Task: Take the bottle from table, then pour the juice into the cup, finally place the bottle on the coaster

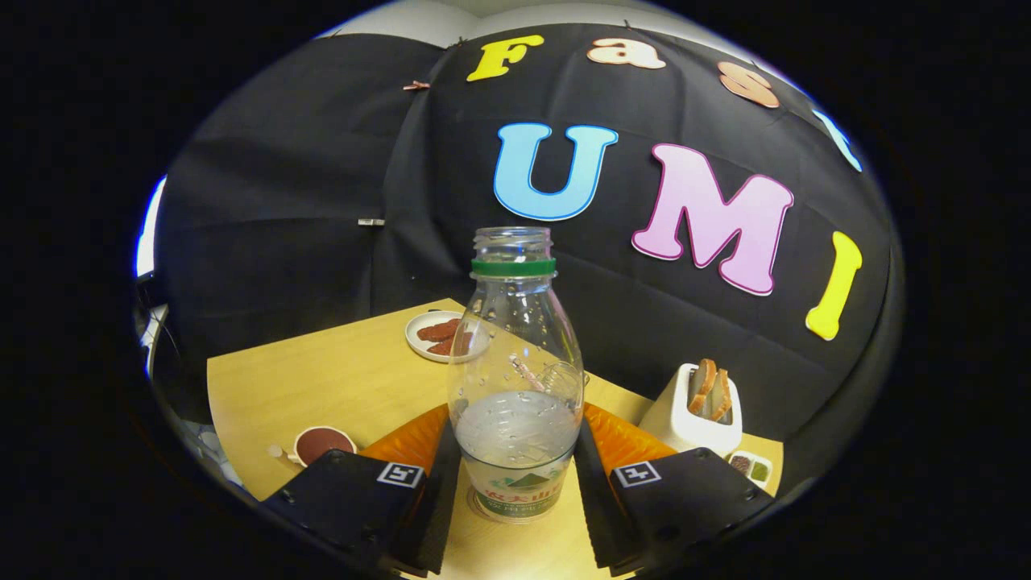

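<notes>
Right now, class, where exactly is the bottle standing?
In the gripper view the bottle stands upright on the table, between the fingers of the gripper, with the plate behind it and the toaster beyond the right finger.

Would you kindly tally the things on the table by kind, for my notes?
Bottle, upright between the claw fingers: 1
Plate of red slices: 1
Brown-filled cup: 1
White holder with bread: 1
Small two-part dish: 1
Total: 5
</notes>
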Action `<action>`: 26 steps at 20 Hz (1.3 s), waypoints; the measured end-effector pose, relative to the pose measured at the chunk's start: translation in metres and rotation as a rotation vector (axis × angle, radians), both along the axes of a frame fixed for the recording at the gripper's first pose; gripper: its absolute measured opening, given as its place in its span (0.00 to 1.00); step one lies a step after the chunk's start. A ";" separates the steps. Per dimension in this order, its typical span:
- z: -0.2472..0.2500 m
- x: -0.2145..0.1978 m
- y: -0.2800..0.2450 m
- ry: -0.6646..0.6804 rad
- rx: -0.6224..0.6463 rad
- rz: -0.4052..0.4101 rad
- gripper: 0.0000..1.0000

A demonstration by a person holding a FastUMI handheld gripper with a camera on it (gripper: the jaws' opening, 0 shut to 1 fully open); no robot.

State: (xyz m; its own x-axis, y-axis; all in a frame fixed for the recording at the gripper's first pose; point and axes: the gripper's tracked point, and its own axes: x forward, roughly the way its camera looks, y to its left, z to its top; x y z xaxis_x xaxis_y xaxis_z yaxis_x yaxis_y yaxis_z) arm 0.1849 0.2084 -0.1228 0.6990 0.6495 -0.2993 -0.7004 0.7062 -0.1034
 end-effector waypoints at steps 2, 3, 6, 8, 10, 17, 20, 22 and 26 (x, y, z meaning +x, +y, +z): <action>-0.014 0.013 0.005 0.018 0.044 0.002 0.71; -0.020 0.016 0.006 0.021 0.063 0.000 0.71; -0.046 0.027 0.005 0.047 0.111 -0.028 0.72; -0.059 0.034 0.005 0.054 0.144 -0.047 0.71; -0.073 0.035 0.004 0.053 0.154 -0.048 0.72; -0.107 0.039 0.005 0.052 0.170 -0.060 0.74; -0.122 0.037 0.008 0.069 0.170 -0.061 0.74; -0.122 0.038 0.006 0.059 0.187 -0.072 0.75; -0.123 0.036 0.004 0.053 0.183 -0.078 0.76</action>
